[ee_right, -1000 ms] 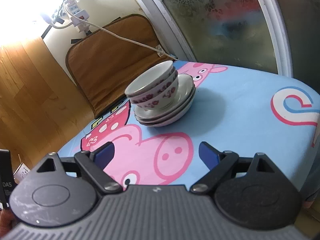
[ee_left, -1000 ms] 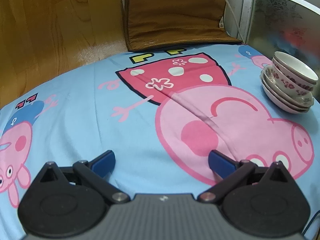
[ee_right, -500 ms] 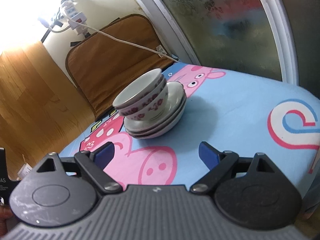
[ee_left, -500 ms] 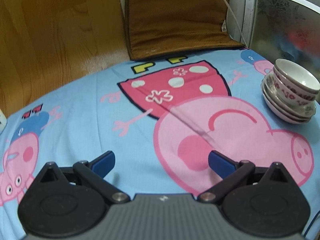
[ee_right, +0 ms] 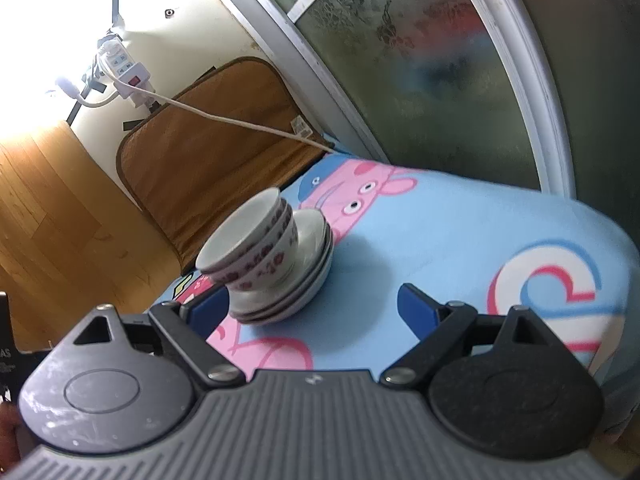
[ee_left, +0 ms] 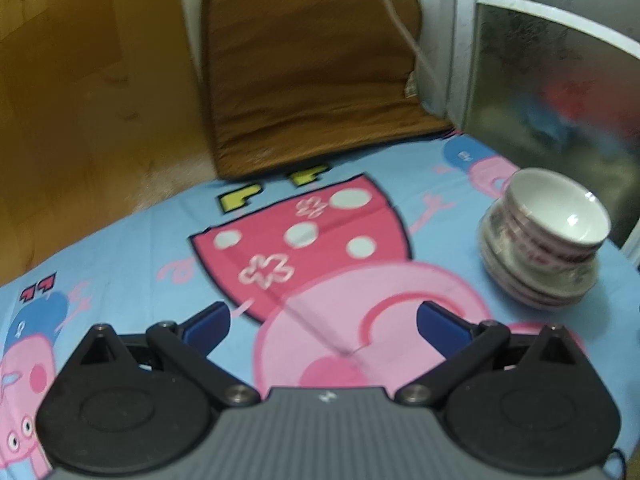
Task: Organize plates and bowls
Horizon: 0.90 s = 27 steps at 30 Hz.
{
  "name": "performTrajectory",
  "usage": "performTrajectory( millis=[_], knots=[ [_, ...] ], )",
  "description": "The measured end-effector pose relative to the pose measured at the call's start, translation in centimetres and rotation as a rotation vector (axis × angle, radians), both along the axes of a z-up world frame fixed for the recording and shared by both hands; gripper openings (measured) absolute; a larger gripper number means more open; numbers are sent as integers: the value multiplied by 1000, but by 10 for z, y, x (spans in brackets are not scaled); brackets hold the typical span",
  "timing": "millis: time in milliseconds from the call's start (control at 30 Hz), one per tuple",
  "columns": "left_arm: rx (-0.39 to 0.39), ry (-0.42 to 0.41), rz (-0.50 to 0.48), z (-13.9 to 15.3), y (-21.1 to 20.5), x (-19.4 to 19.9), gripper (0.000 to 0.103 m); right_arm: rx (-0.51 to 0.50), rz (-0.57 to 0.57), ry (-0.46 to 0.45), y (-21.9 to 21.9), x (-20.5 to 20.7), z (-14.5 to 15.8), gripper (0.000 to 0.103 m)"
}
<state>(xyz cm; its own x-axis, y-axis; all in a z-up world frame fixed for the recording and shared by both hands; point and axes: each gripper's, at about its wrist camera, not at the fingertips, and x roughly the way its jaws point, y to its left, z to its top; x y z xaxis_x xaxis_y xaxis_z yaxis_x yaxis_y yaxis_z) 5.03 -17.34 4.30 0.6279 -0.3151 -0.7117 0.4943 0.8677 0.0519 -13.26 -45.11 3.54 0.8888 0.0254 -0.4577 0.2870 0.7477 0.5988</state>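
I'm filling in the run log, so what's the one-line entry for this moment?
left claw: open, empty | right claw: open, empty, near stack | bowls: nested on plates | surface: cartoon cloth

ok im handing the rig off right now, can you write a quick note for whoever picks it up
Left gripper: open, holding nothing, above the cartoon-print cloth, with the dish stack to its right.
Right gripper: open, holding nothing, close in front of the stack, its left finger near the plates' edge; I cannot tell whether it touches.
Things: bowls nested on top of a pile of plates, one stack near the frosted glass door.
Done: plates and bowls are gathered in one stack.
Left: judging by the stack, perhaps nothing more than a check that it sits steady; neither gripper grips it.
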Motion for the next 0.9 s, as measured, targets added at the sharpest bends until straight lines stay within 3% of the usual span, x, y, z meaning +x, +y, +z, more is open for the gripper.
performTrajectory(
  millis=[300,500,733,900],
  knots=[
    [-43,-24,-97,17,-34,-4,103,-28,20,-20,0,8,5,93],
    [-29,-66,-139,16,-51,-21,103,-135,37,-26,21,8,8,93],
    [23,-113,-117,13,-51,-37,103,-145,9,-12,38,2,2,93],
    [16,-110,-88,16,-39,-45,103,-157,-4,-20,50,-6,7,93]
  ],
)
